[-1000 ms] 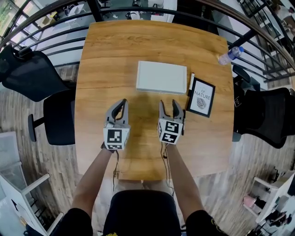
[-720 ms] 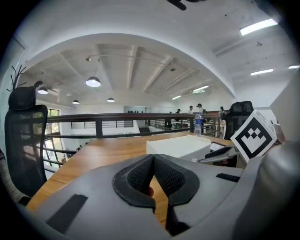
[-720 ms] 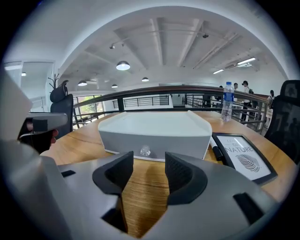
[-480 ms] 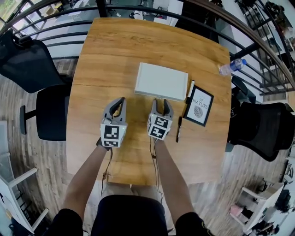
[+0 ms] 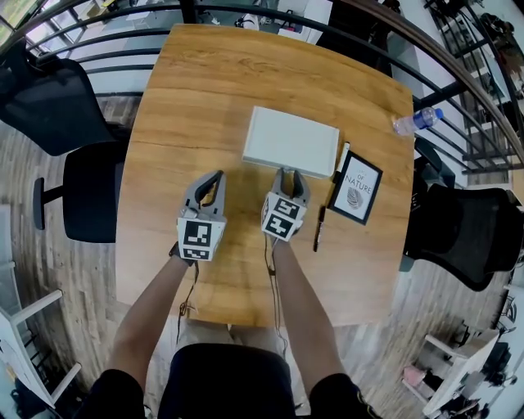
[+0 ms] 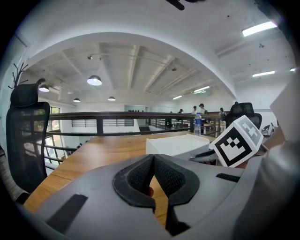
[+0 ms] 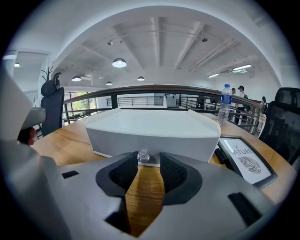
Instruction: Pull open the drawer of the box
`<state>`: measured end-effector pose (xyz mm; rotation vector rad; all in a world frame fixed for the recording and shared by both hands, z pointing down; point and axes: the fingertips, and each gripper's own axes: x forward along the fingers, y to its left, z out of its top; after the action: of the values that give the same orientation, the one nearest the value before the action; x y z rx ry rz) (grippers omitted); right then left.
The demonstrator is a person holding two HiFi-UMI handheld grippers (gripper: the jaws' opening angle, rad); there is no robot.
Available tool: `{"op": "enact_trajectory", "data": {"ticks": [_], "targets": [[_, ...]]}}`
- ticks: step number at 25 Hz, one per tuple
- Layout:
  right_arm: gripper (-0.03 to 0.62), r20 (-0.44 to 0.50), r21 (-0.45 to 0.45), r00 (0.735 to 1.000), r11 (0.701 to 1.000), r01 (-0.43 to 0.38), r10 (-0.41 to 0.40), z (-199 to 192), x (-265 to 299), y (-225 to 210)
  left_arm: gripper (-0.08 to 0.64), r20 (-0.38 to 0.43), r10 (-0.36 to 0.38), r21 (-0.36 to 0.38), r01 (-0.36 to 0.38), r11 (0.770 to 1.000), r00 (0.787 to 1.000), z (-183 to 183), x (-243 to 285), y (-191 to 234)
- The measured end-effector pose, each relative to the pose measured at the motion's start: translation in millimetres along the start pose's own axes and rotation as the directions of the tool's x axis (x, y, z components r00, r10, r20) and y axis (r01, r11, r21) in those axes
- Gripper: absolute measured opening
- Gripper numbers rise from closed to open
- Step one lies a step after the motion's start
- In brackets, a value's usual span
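A flat white box (image 5: 291, 141) lies on the wooden table (image 5: 205, 90). In the right gripper view its drawer front (image 7: 152, 138) faces me, with a small clear knob (image 7: 143, 155) low at the middle. My right gripper (image 5: 289, 174) is at that front. Its jaws have just been closing, and the knob stands at their tips, close to the left pad (image 7: 125, 172); neither pad presses on it. My left gripper (image 5: 217, 176) hovers over bare table to the left of the box, short of it. Its pads (image 6: 140, 176) meet at the tips with nothing between them.
A framed print (image 5: 358, 187) lies right of the box, with a black pen (image 5: 318, 227) in front and a marker (image 5: 341, 157) beside the box. A water bottle (image 5: 416, 121) lies at the right edge. Black chairs (image 5: 90, 192) (image 5: 458, 233) flank the table; a railing (image 5: 270, 15) runs behind.
My right gripper has moved forward and down to the box's front edge, and its jaws stand narrower. The left gripper has stayed in place.
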<state>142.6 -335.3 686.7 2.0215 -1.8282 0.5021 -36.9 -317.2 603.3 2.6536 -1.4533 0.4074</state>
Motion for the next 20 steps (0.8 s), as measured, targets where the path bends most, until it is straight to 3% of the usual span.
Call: {"op": "enact_trajectory", "data": {"ticks": [5, 6, 7, 20], "targets": [[0.122, -0.001, -0.013, 1.0, 1.0, -0.027, 0.027, 0.7, 1.1, 6.7, 0.009, -0.002, 0.004, -0.006, -0.004, 1.0, 1.0, -1.0, -0.8, 1.6], [0.062, -0.001, -0.022, 0.999, 0.999, -0.035, 0.035, 0.4, 1.5, 8.9, 0.009, -0.002, 0.003, -0.006, -0.003, 1.0, 1.0, -1.3, -0.6, 1.3], [0.057, -0.001, -0.029, 0.999, 0.999, -0.037, 0.037, 0.0, 1.8, 10.2, 0.009, -0.002, 0.002, -0.006, -0.002, 1.0, 1.0, -1.6, -0.6, 0.9], [0.057, -0.01, -0.031, 1.0, 0.999, -0.026, 0.025, -0.5, 1.0, 12.5, 0.009, -0.007, 0.003, -0.013, -0.003, 1.0, 1.0, -4.5, -5.4, 4.1]]}}
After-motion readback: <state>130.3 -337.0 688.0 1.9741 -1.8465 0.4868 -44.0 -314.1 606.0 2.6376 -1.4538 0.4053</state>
